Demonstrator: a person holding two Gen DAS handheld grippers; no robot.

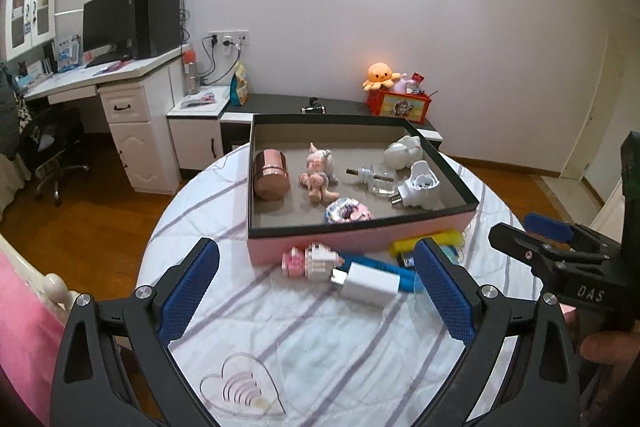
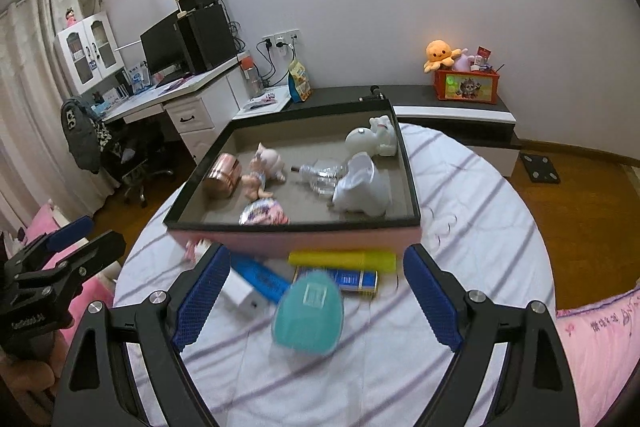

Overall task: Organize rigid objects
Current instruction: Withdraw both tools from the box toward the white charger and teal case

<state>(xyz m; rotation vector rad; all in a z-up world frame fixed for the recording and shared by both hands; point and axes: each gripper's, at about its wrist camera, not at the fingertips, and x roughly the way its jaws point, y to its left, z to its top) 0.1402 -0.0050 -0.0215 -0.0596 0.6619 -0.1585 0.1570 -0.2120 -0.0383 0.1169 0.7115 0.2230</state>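
Pink card walls and a dark rim make up the box [image 1: 360,241], which sits on the far half of my round table [image 1: 312,339], under a white cloth with lilac stripes. Both my grippers hover short of it over the near cloth, jaws spread wide and holding nothing: the left gripper [image 1: 316,291] and the right gripper [image 2: 316,301], each with blue ribbed pads. Between the left one's pads, just beyond them, lie a white charger [image 1: 370,285], smooth and blocky, on a blue bar [image 1: 376,267], with a knobbly pink-and-white brick figure [image 1: 310,261] touching the box wall. Between the right one's pads sits a teal oval case [image 2: 308,315], blurred; beyond it a blue card pack [image 2: 354,279] and a yellow bar [image 2: 342,259] along the wall. Inside the box are a copper tin [image 1: 271,174], a doll [image 1: 320,171], a clear glass bottle [image 1: 372,179], a white plug [image 1: 420,187], a white figurine [image 1: 404,149] and a woolly ring [image 1: 348,213].
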